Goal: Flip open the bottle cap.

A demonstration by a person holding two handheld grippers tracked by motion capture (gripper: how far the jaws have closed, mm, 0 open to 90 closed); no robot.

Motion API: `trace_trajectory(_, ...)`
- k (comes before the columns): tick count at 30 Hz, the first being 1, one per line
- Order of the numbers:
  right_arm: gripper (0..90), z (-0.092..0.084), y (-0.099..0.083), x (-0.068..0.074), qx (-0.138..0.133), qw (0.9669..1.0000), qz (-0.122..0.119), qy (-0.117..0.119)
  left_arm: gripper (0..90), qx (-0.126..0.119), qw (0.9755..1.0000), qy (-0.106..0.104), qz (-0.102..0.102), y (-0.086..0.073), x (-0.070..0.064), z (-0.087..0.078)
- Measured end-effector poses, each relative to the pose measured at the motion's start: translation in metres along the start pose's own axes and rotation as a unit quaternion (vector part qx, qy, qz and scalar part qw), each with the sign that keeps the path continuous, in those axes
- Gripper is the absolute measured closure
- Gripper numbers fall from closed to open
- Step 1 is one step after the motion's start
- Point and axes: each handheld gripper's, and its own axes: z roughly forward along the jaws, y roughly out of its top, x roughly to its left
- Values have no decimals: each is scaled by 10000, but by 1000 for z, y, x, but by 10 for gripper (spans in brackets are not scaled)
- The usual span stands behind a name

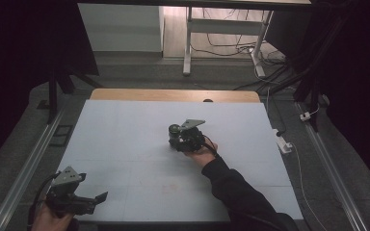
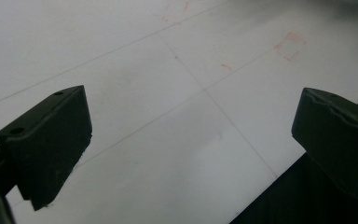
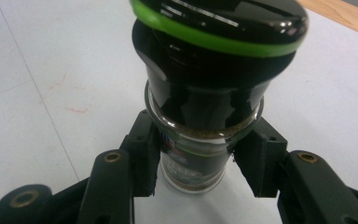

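Observation:
A glass spice grinder (image 3: 209, 60) with a black cap and a green ring stands upright on the white table (image 1: 125, 130), near its middle. My right gripper (image 3: 196, 163) is shut on the grinder's glass body below the cap, one pad on each side. In the high view the grinder (image 1: 174, 130) is at the front of the right gripper (image 1: 178, 140), held by a hand in a dark sleeve. My left gripper (image 1: 99, 199) hovers over the table's near left corner. Its jaws stand wide apart with nothing between them, as the left gripper (image 2: 191, 140) view shows.
Faint red marks (image 2: 289, 44) and thin lines cross the table top. A wooden strip (image 1: 173, 95) runs along the far edge. A white power strip (image 1: 284, 144) lies on the floor at the right, and metal rails (image 1: 24, 168) flank the table.

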Motion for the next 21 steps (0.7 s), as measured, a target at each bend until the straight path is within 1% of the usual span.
trace_trajectory(3,530,0,0,0,3,10000,0,9,0,-64,9998,-194,-2,2,2,2)
trace_trajectory(4,530,0,0,0,6,10000,1,12,0,-133,9996,-232,38,2,3,3)
trace_trajectory(9,530,0,0,0,10,10000,2,24,0,-153,9994,-290,127,6,2,6)
trace_trajectory(10,530,0,0,0,10,10000,2,23,0,-156,9991,-346,182,9,2,8)
trace_trajectory(12,530,0,0,-1,11,10000,-11,24,0,-162,9989,-371,216,10,2,10)
trace_trajectory(14,530,0,0,-1,12,10000,-11,29,0,-153,9984,-473,279,14,2,13)
trace_trajectory(15,530,0,0,-1,13,10000,-11,32,0,-128,9978,-569,301,17,2,17)
trace_trajectory(16,530,0,0,-1,14,10000,-12,35,0,-142,9976,-597,317,18,2,19)
trace_trajectory(19,530,0,0,-1,13,10000,-10,37,0,-140,9973,-621,353,21,2,22)
trace_trajectory(21,530,0,0,-1,12,10000,-10,39,0,-212,9968,-652,401,27,2,26)
